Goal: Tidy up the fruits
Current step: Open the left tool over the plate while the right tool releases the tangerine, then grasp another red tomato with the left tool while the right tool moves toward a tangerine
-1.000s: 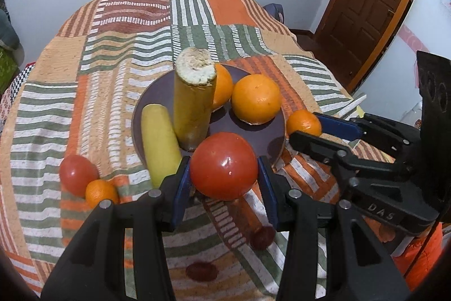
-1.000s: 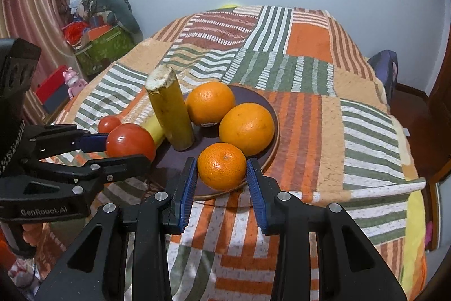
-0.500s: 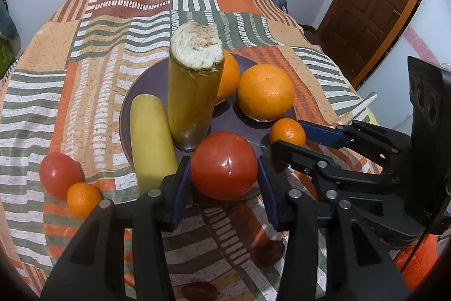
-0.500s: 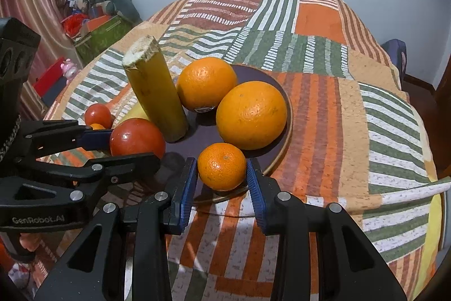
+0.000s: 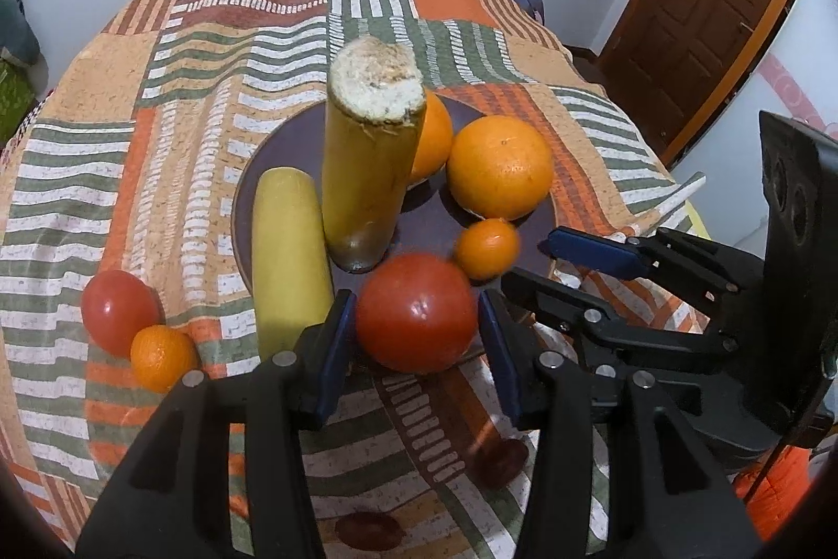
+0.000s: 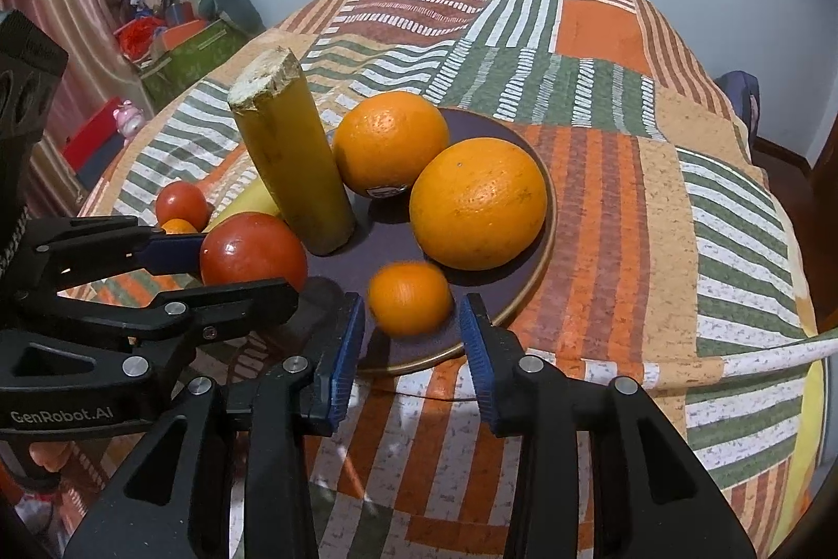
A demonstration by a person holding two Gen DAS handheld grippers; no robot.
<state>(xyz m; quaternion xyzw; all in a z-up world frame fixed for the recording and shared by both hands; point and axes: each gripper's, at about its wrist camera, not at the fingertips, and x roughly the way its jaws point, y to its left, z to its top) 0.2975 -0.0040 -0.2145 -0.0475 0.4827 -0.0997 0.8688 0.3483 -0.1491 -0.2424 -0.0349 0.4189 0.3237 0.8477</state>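
Both jaws opening: "GenRobot.AI" left hand-held gripper (image 6: 251, 268) frees tomato (image 6: 253, 251), right hand-held gripper (image 6: 412, 339) frees mandarin (image 6: 409, 298).

Glossy, smooth skin on the red tomato (image 5: 416, 313); dimpled matt peel on the big orange (image 6: 477, 204); woven cloth cover (image 6: 602, 98); smooth, dark plate (image 6: 529, 292) with slight sheen.

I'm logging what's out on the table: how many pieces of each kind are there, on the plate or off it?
Tomatoes: 2
Large oranges: 2
Small oranges: 2
Yellow banana pieces: 2
Total: 8
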